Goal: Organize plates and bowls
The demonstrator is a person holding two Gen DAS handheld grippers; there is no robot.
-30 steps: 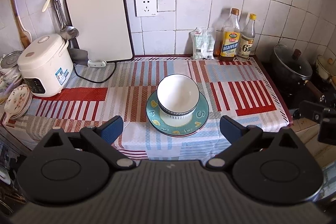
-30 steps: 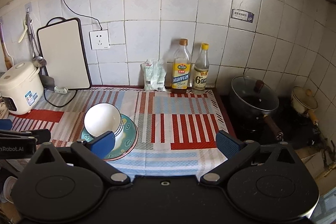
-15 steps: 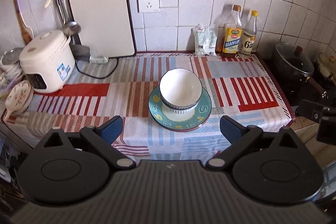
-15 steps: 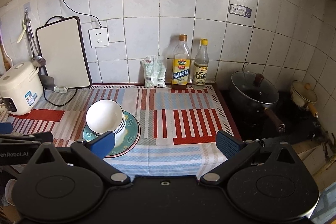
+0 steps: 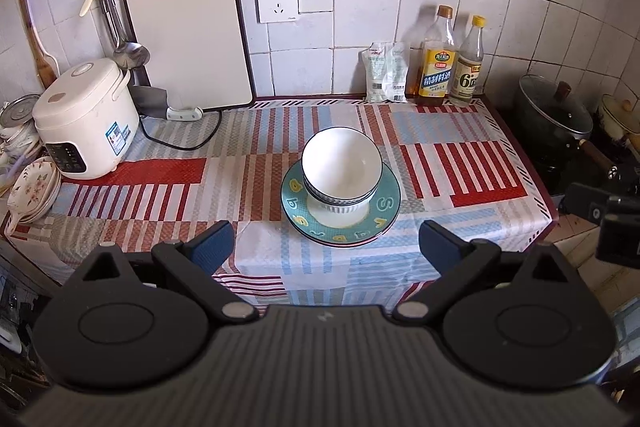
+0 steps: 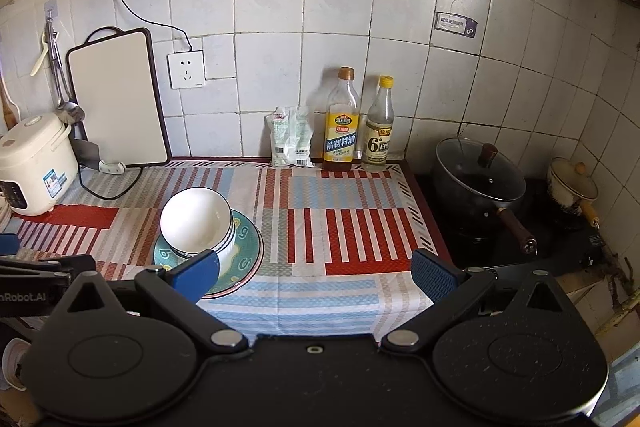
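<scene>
Bare striped tablecloth (image 5: 452, 163) lay around the stacked bowls (image 5: 341, 167); a rice cooker (image 5: 86, 119) stood left, two bottles (image 5: 438, 59) behind, well apart.

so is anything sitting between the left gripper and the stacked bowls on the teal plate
Nothing visible does. The left gripper is open, and only bare tablecloth lies between it and the stacked bowls on the teal plate.
</scene>
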